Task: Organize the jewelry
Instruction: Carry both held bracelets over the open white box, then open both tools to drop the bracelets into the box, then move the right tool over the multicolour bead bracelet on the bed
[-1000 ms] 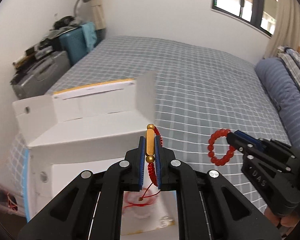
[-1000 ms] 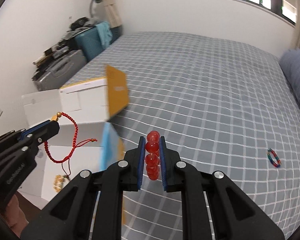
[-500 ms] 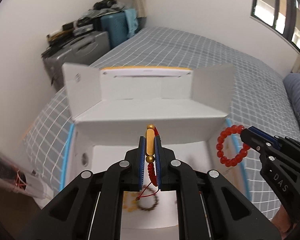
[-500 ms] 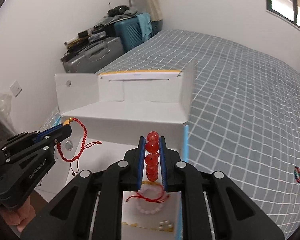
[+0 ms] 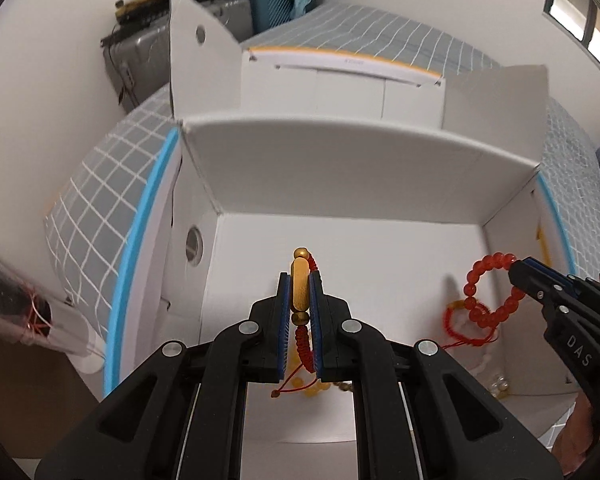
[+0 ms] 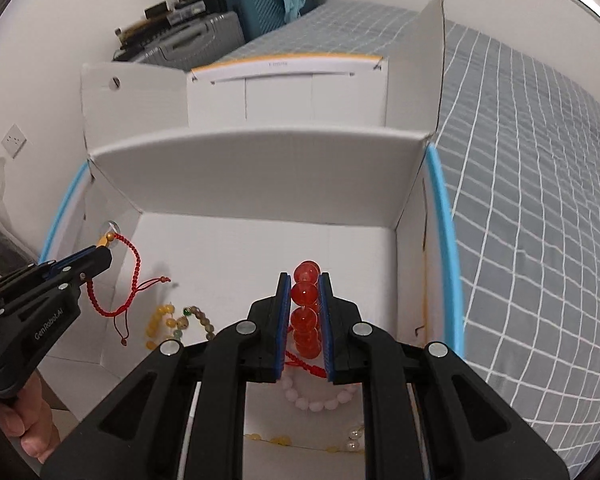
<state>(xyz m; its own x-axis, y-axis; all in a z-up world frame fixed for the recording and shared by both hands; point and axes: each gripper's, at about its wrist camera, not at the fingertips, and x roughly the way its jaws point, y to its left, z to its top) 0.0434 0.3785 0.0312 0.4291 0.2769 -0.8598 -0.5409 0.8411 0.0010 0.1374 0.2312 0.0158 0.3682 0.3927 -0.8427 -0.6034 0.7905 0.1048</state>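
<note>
White cardboard box [image 5: 340, 168] w/ blue edging sits open on the grey checked bed [image 6: 540, 160]; its 3 flaps stand up, and faint lettering on the rear flap's orange-edged strip is too small to read. Left tongs [image 5: 300, 300] are clenched on the gold tube bead of a red cord bracelet [image 5: 300, 292]; "GenRobot.AI" reads on their body in the right-wrist view. Right tongs [image 6: 306, 312] are clenched on a red bead bracelet [image 6: 306, 308]; "DAS" reads on them in the left-wrist view. Both bracelets hang over the box interior, apart from its floor. On that floor: 1 pale pink bead bracelet [image 6: 320, 400], 1 yellow bead bracelet [image 6: 158, 326], 1 brownish bead bracelet w/ a green bead [image 6: 200, 320], a yellow strand [image 6: 276, 439], some pearls [image 6: 354, 440]. Vs a sec ago, both tongs have come from above the bed edge to over the box, lower, w/ grips unchanged. 2 suitcases [image 6: 228, 20] stand by the wall.
</note>
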